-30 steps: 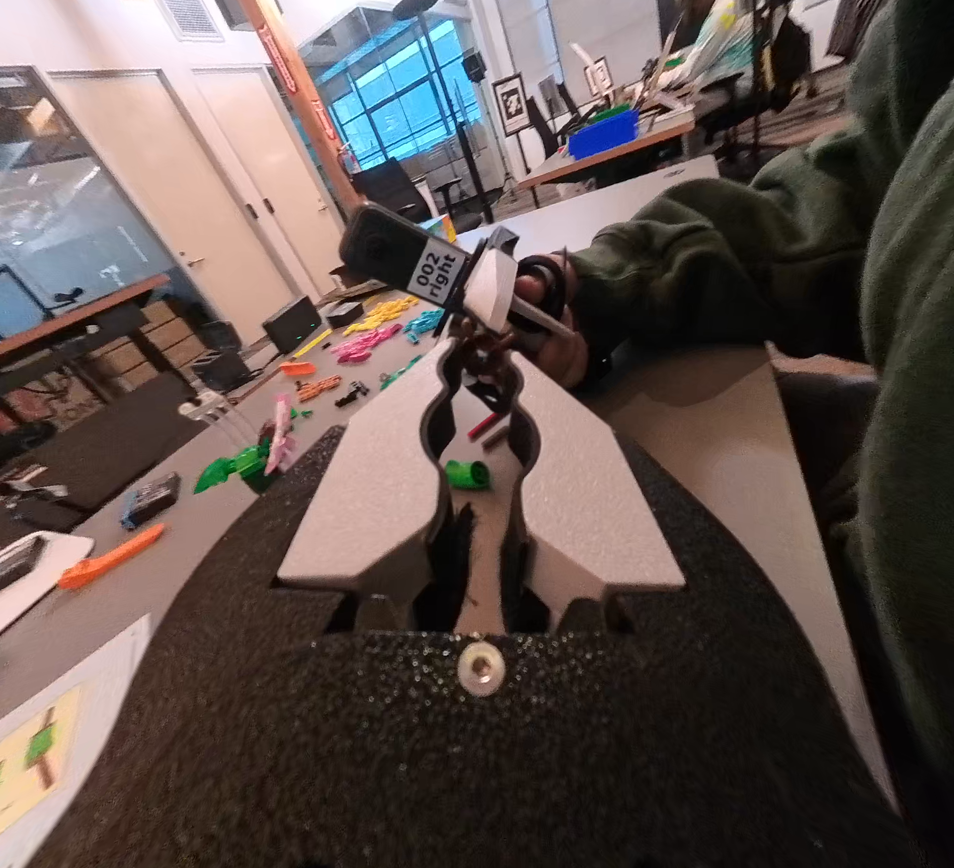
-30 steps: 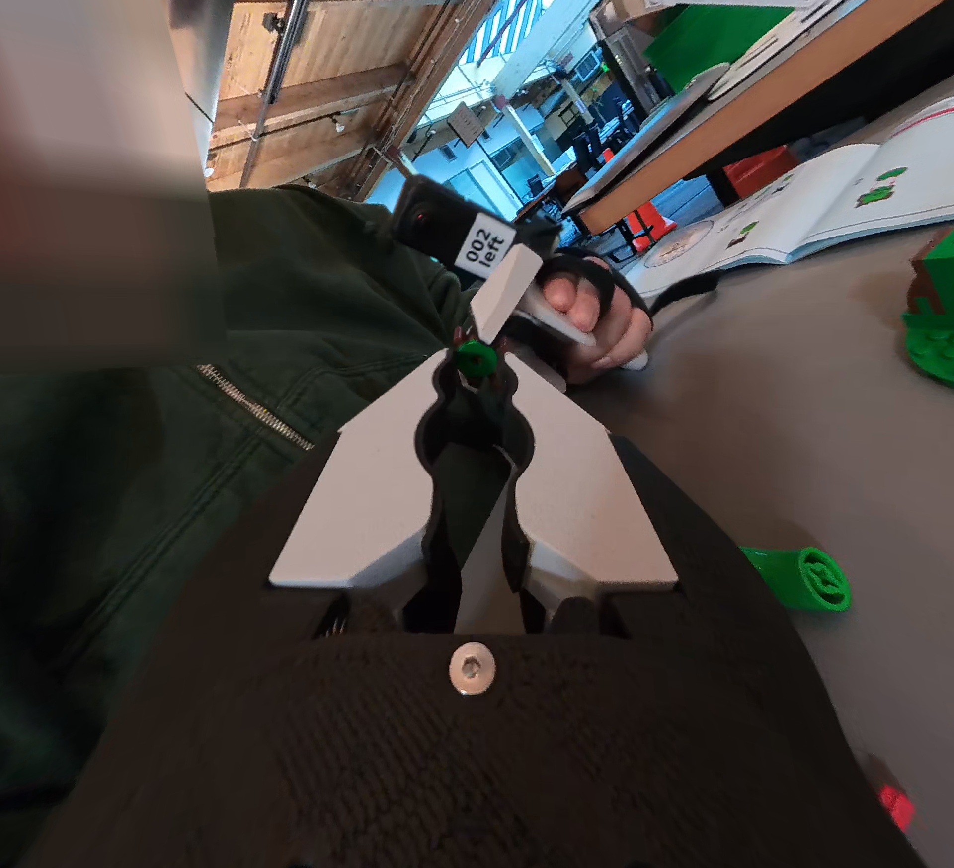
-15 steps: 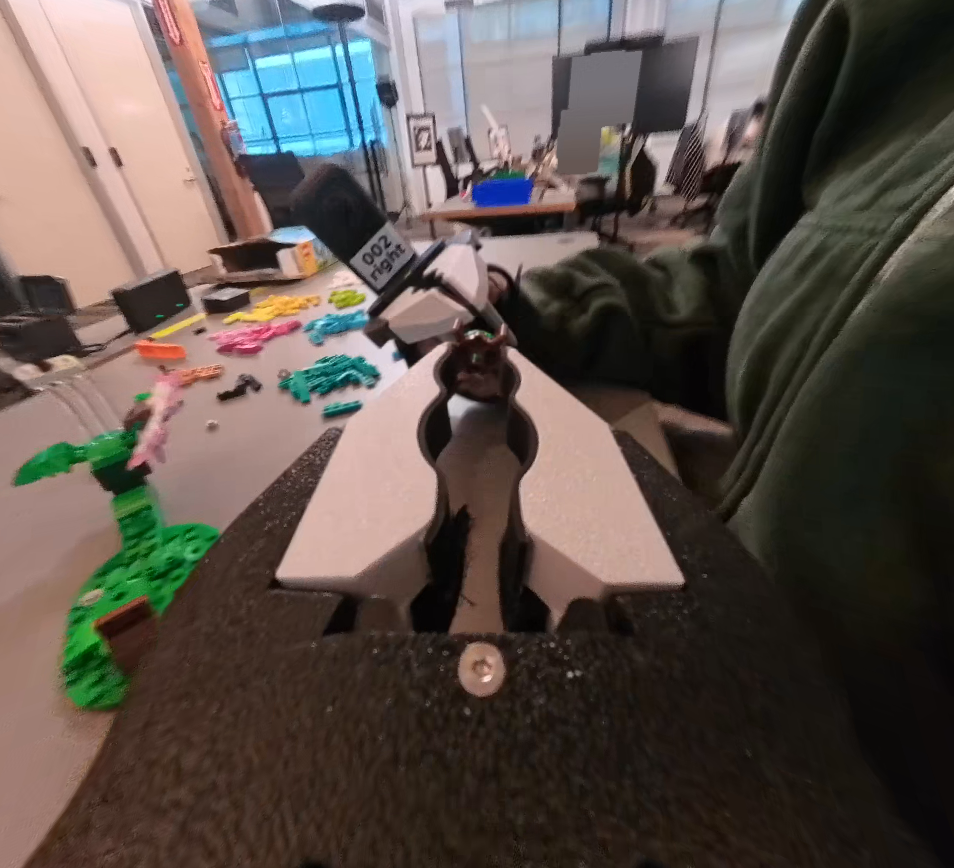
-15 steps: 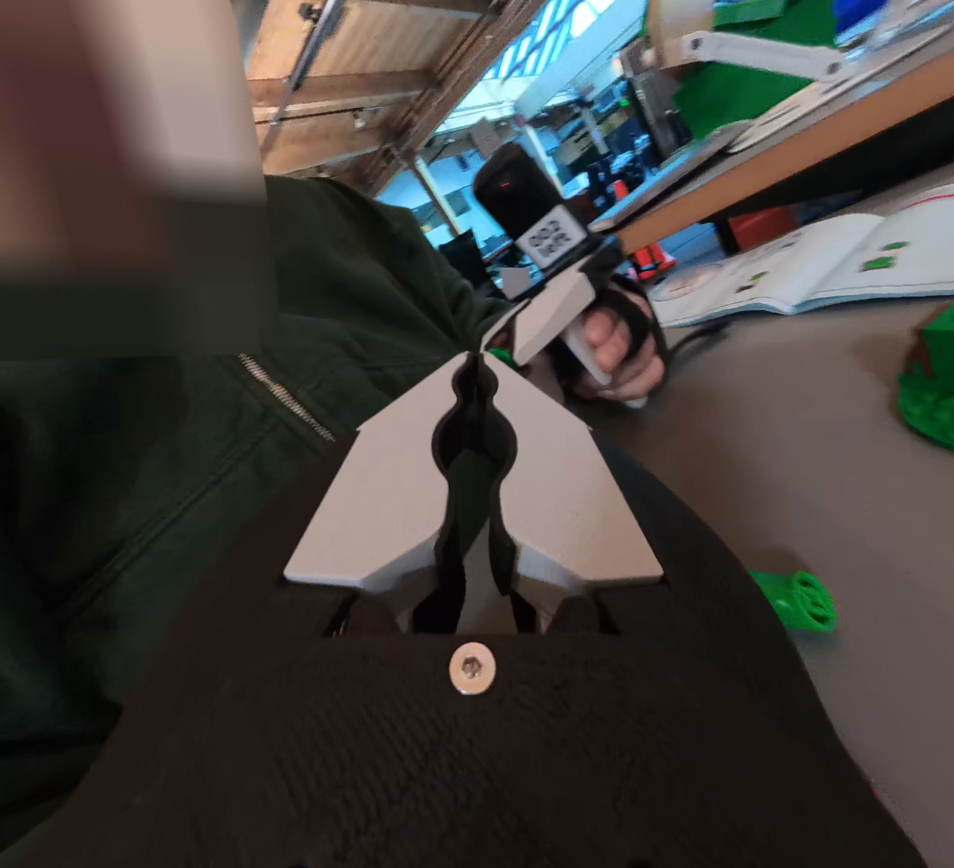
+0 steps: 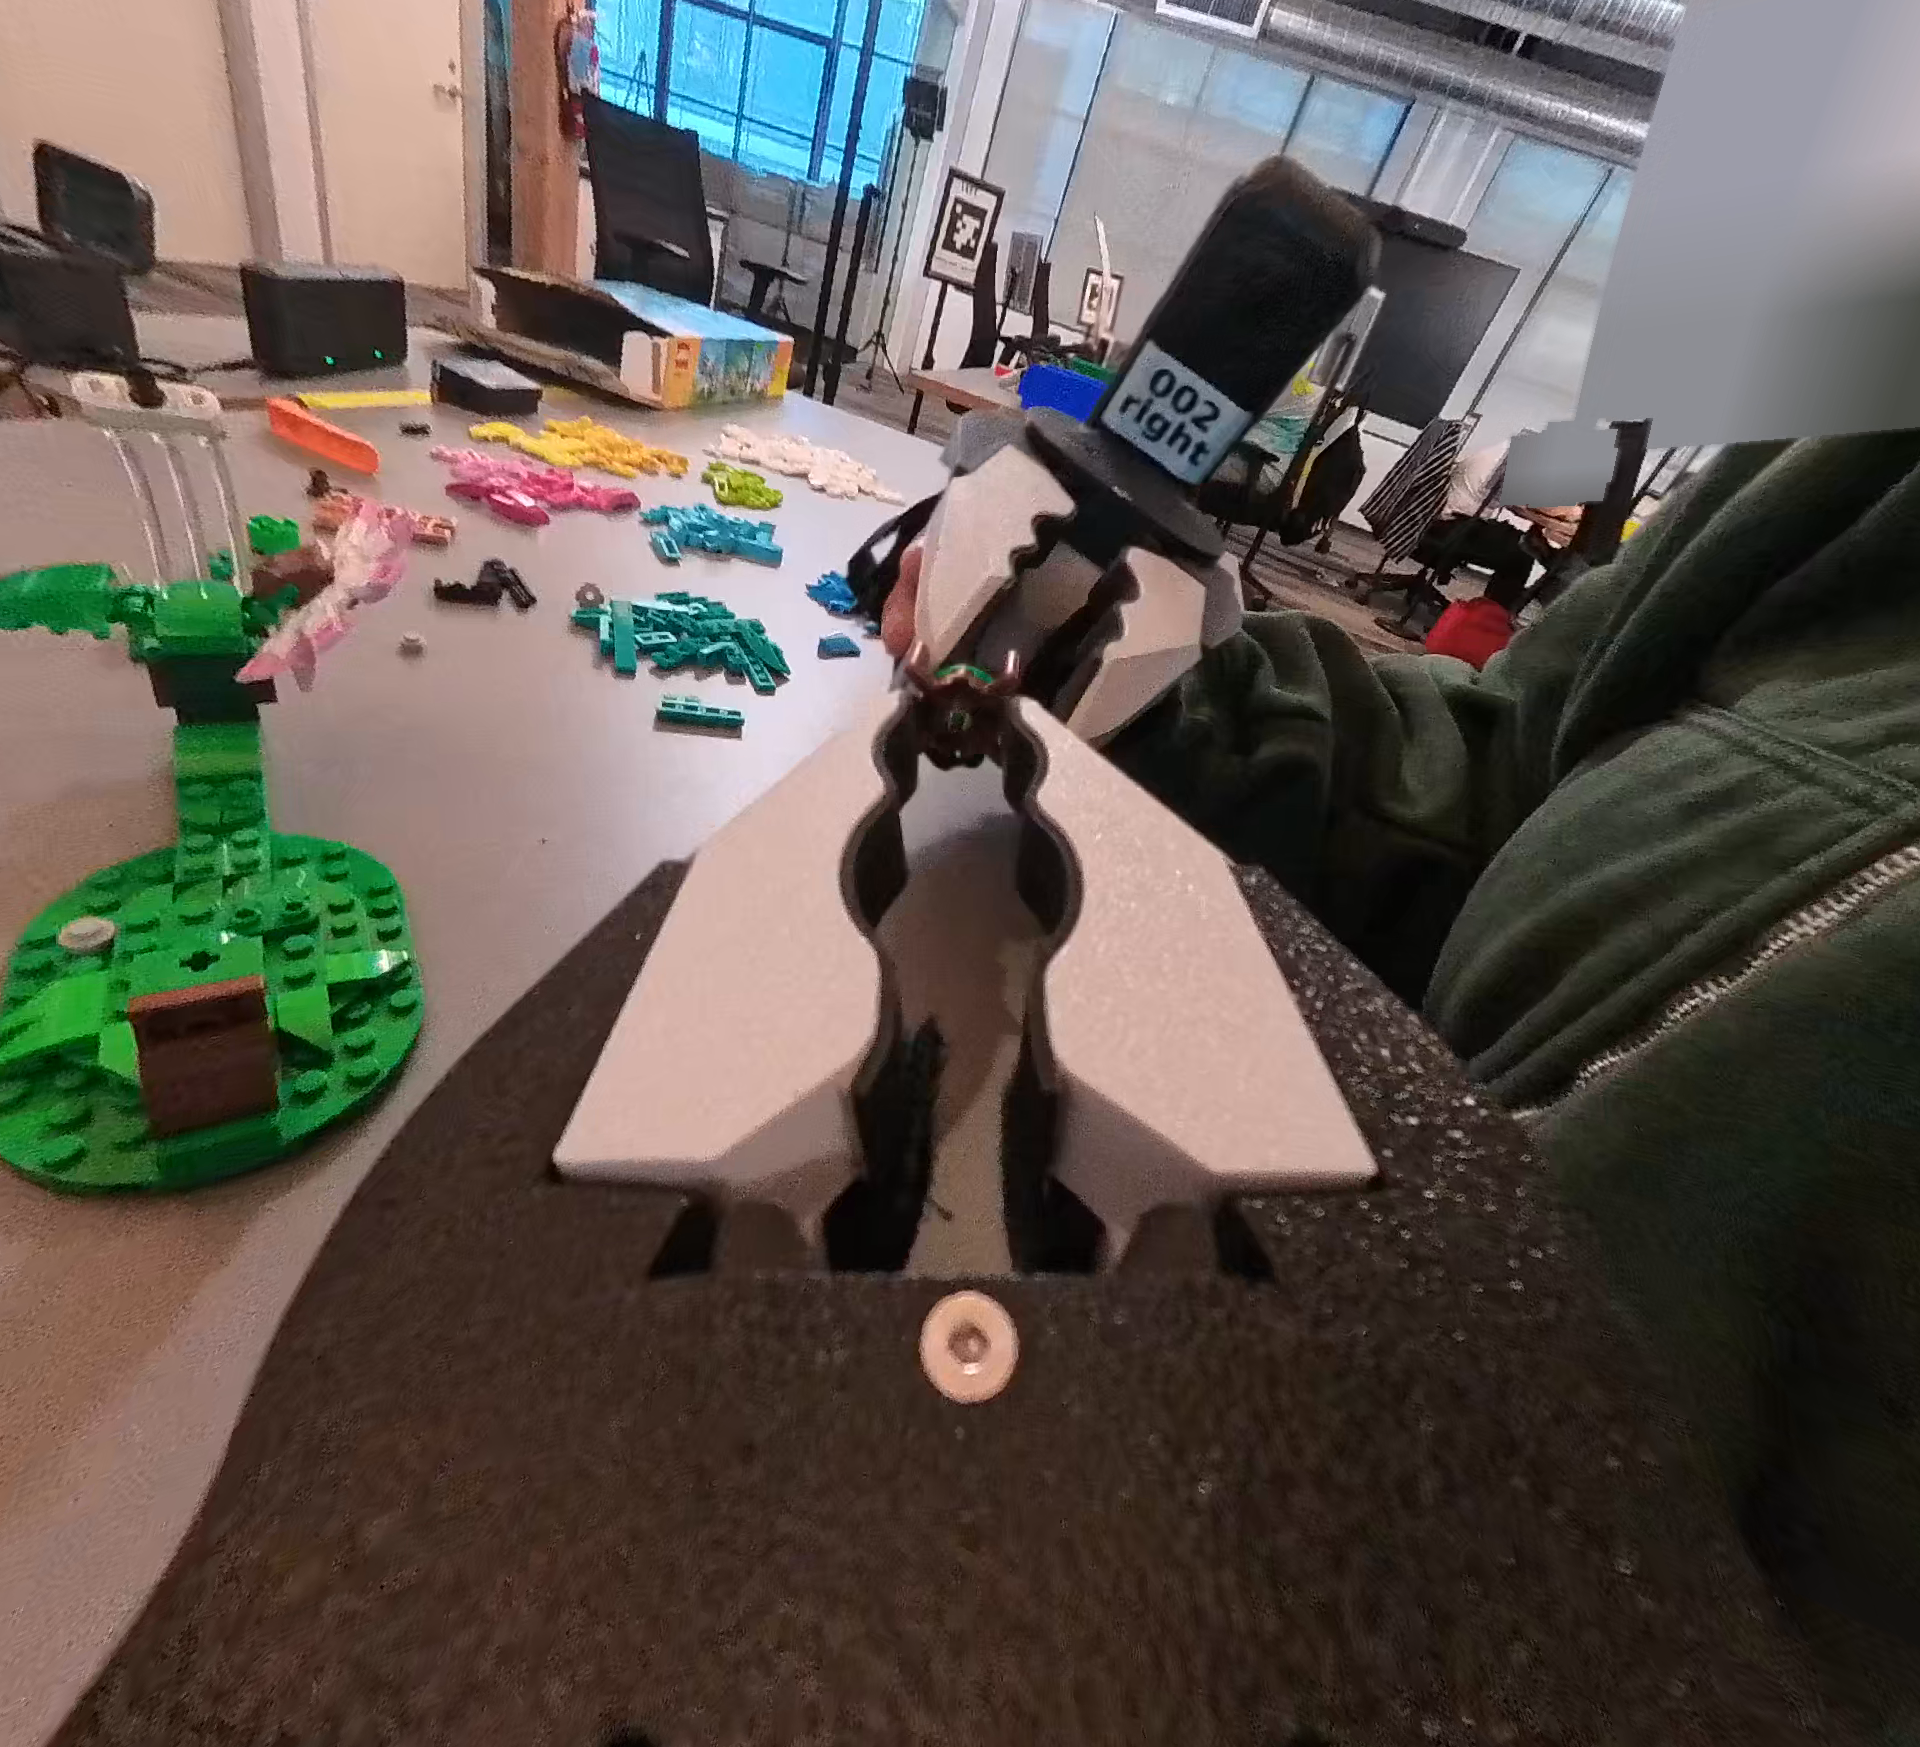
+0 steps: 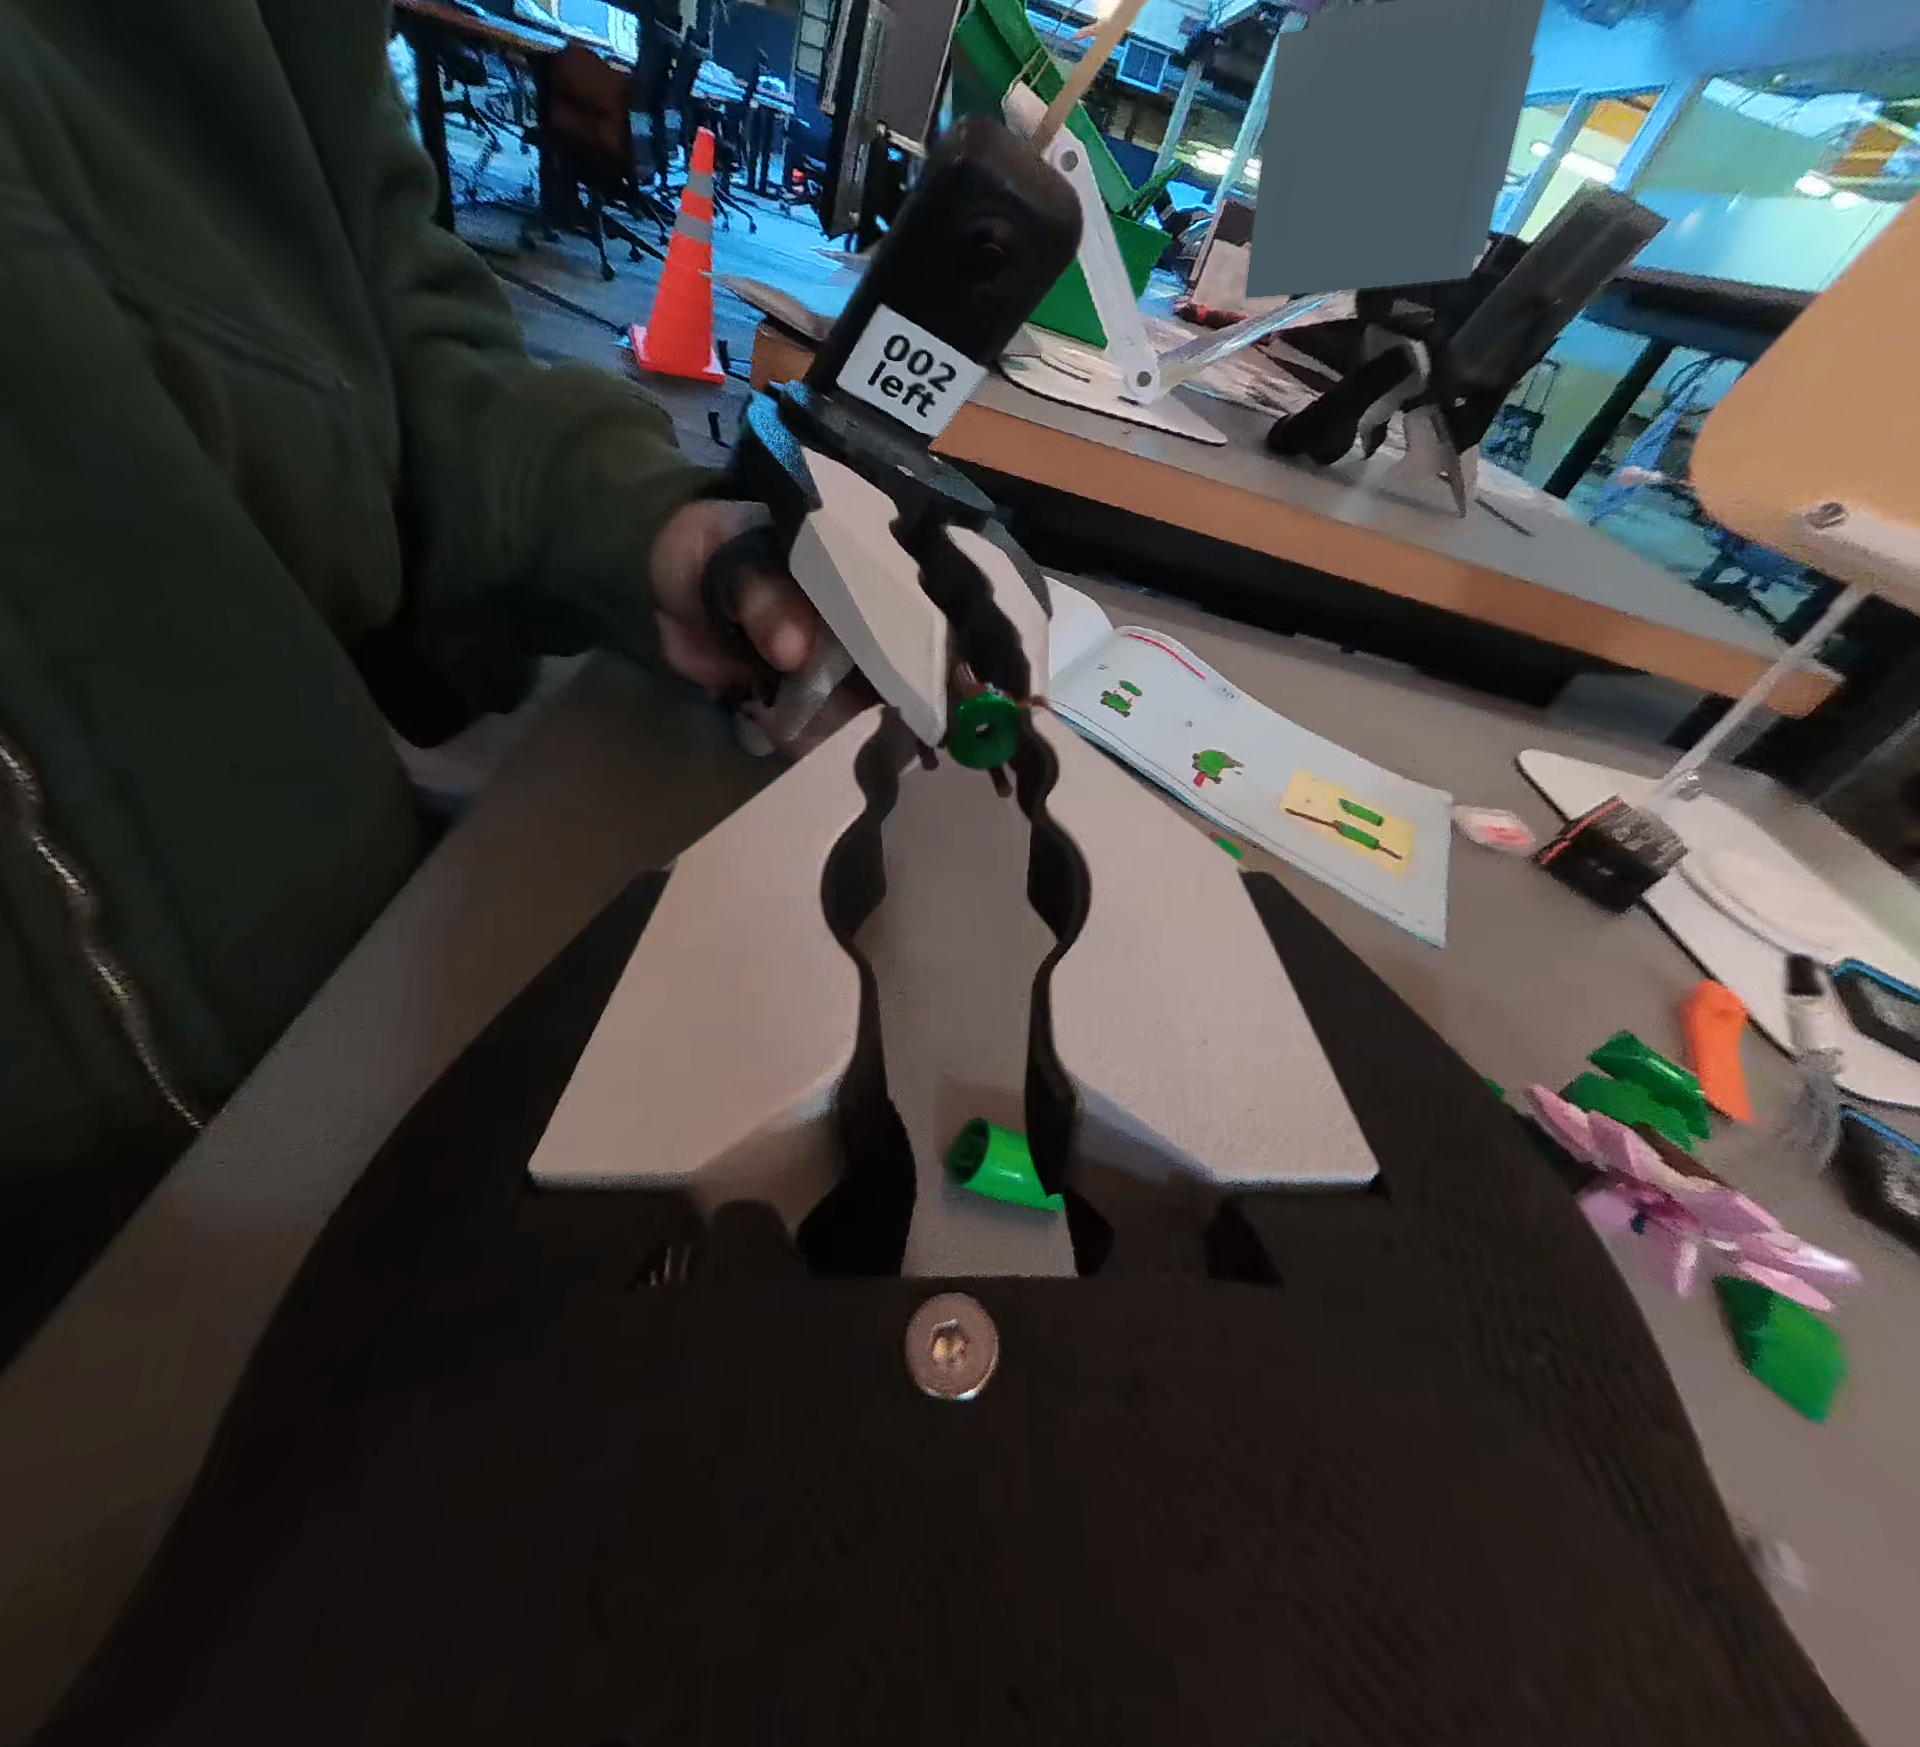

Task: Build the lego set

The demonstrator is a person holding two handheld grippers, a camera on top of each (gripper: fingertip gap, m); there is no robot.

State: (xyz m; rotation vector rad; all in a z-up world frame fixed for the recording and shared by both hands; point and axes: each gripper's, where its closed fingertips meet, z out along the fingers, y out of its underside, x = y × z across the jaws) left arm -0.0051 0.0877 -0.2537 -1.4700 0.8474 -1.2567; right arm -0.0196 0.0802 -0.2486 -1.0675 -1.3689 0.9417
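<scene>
In the middle of both frames, our left gripper [image 5: 956, 726] pinched a tiny green piece [image 6: 982, 729] at its fingers' tips. Our right gripper [image 6: 961, 747] stood slightly open around it. We judged it light, hard, slippery: best held by its sides.

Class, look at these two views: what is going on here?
A person in a green jacket holds both grippers tip to tip above the table. The left gripper pinches a small green-and-brown lego piece; the right gripper meets it there. A half-built green plant model waits nearby.
</scene>
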